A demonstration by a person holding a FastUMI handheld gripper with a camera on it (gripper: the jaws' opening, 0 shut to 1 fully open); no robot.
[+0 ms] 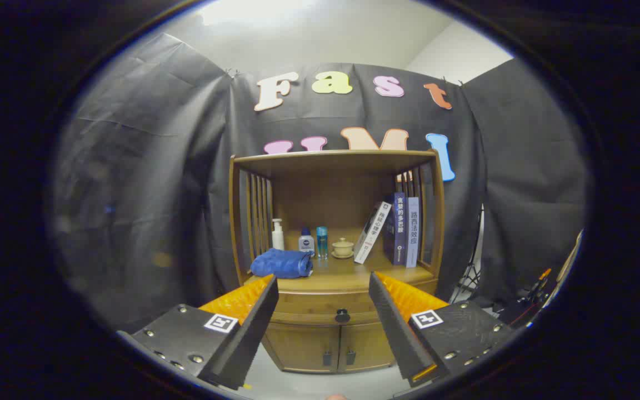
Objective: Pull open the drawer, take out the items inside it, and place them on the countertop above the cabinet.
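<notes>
While the drawer [342,309] under the counter [353,273] sits fully closed, its knob [342,315] untouched, nothing of the task looks done; the gripper [323,289] hangs apart from it, fingers spread and empty, the knob between them; pulling, emptying and placing all remain.

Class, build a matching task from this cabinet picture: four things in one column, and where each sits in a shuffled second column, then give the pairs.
Things:
1. blue towel
2. books
3. drawer knob
4. small lidded cup

Places:
A. between the open gripper fingers, below the countertop
B. countertop, right side, leaning
C. countertop, left front
D. countertop, between the bottles and the books

Pairs: 1-C, 2-B, 3-A, 4-D
</notes>
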